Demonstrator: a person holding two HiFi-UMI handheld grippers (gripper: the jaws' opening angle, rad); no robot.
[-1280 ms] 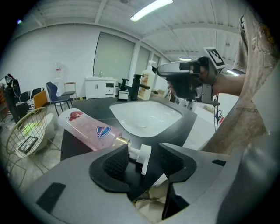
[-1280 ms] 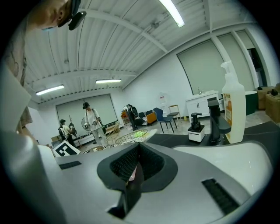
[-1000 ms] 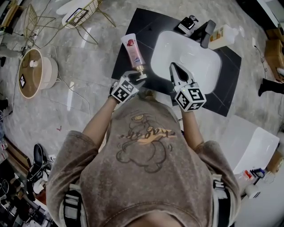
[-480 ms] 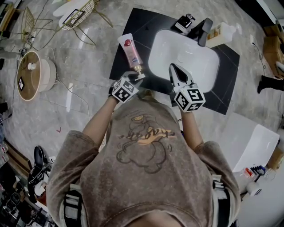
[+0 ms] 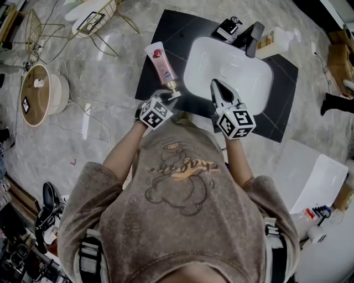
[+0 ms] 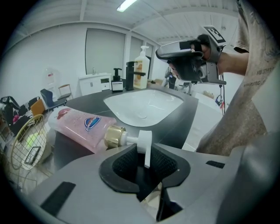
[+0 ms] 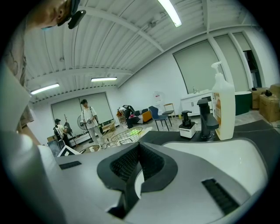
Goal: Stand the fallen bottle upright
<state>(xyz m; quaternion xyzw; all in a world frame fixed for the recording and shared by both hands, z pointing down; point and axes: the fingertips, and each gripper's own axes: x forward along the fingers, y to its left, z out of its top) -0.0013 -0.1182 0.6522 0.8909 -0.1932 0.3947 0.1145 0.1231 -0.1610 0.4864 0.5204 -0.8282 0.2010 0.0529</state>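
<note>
A pink soap bottle [image 5: 161, 63] with a gold collar and a white pump head [image 6: 145, 144] lies on its side on the black counter [image 5: 160, 33], left of the white sink [image 5: 191, 55]. In the left gripper view the bottle [image 6: 81, 127] points its pump toward me. My left gripper [image 5: 172, 94] has just been closing, and its jaws [image 6: 144, 151] now pinch the pump head between the pads. My right gripper [image 5: 217, 83] hangs over the sink's near rim, shut and holding nothing [image 7: 139, 146].
At the sink's far side stand a black faucet [image 5: 251, 38], a tall cream pump bottle [image 5: 279, 41] and a small black-and-white dispenser [image 5: 231, 27]. A wire basket [image 5: 102, 16] and a round wooden stool [image 5: 41, 91] stand on the floor to the left. People [image 7: 89, 118] stand far off.
The left gripper's jaws have narrowed around the bottle's pump head. Both hands and the bottle have stayed nearly where they were.
</note>
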